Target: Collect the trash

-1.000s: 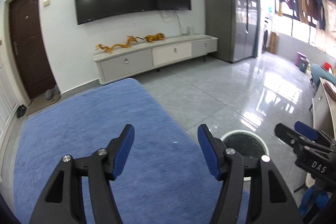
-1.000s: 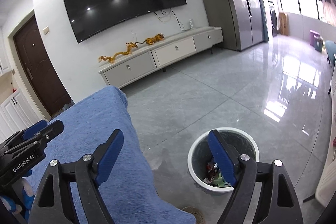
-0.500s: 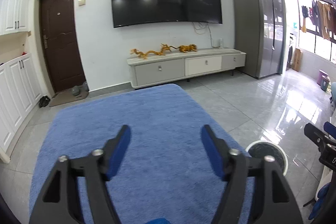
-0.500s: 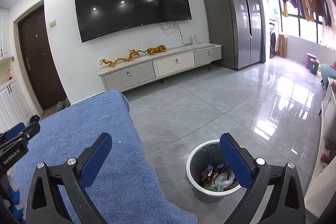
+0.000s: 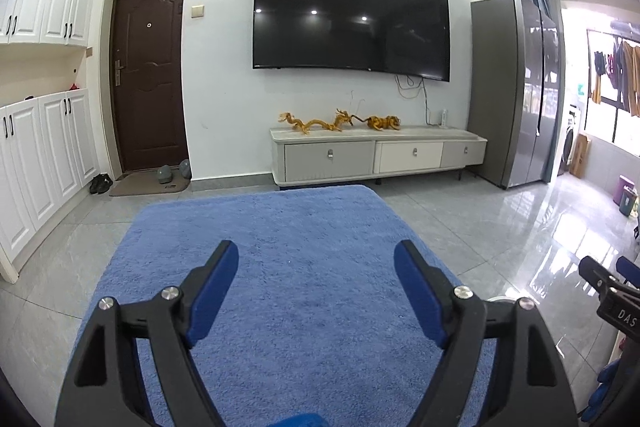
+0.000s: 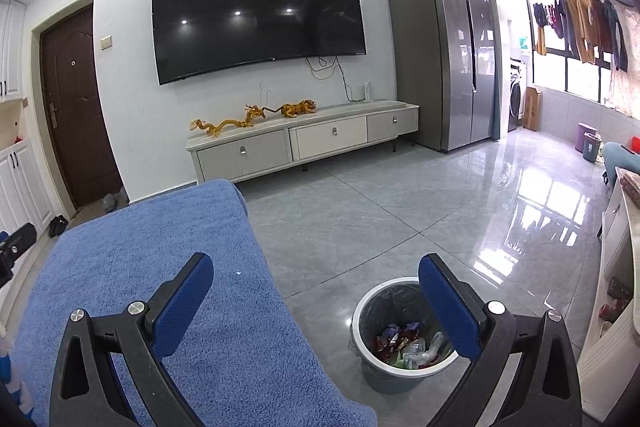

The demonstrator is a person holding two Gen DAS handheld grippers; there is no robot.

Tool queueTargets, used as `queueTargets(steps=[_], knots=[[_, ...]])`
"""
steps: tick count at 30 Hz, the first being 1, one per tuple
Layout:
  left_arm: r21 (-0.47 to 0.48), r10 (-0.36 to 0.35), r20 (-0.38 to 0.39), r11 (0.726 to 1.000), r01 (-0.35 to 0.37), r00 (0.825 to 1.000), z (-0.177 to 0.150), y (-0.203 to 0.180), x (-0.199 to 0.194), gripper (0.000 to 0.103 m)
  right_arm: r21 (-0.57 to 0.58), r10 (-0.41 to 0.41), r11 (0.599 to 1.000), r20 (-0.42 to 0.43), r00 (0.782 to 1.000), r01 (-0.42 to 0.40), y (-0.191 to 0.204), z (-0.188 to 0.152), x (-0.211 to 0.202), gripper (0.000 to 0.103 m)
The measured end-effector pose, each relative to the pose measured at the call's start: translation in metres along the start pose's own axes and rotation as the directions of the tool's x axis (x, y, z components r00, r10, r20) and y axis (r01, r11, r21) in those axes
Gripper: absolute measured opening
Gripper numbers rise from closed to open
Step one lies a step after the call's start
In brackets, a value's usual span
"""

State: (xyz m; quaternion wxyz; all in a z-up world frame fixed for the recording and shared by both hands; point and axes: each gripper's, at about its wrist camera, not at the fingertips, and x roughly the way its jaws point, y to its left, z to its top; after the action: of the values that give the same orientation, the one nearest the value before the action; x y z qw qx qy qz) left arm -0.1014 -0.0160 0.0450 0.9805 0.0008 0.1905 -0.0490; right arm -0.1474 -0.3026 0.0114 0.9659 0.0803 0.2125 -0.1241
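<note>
Both tools are spread wide with nothing in them. The left tool has just opened further; it hangs over the blue surface, bare out to its 12 o'clock edge. The right tool straddles that surface's right edge. The trash bin sits on open grey floor at 4 o'clock, wrappers inside. The right tool's body reads "DAS".

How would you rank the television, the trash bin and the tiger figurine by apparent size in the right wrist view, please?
1. television, clearly largest
2. trash bin, though it sits much nearer the camera
3. tiger figurine, smallest, far off on the cabinet
</note>
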Motion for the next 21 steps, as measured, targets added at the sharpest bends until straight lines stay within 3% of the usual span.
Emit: queueTargets(steps=[10, 21], knots=[[-0.03, -0.003, 0.004, 1.0, 0.003, 1.0, -0.006, 0.019, -0.015, 0.08, -0.021, 0.001, 1.0, 0.03, 1.0, 0.0, 0.009, -0.003, -0.012, 0.103], [-0.019, -0.015, 0.009, 1.0, 0.015, 1.0, -0.012, 0.015, -0.03, 0.081, -0.024, -0.003, 1.0, 0.055, 0.998, 0.004, 0.011, -0.005, -0.027, 0.103]])
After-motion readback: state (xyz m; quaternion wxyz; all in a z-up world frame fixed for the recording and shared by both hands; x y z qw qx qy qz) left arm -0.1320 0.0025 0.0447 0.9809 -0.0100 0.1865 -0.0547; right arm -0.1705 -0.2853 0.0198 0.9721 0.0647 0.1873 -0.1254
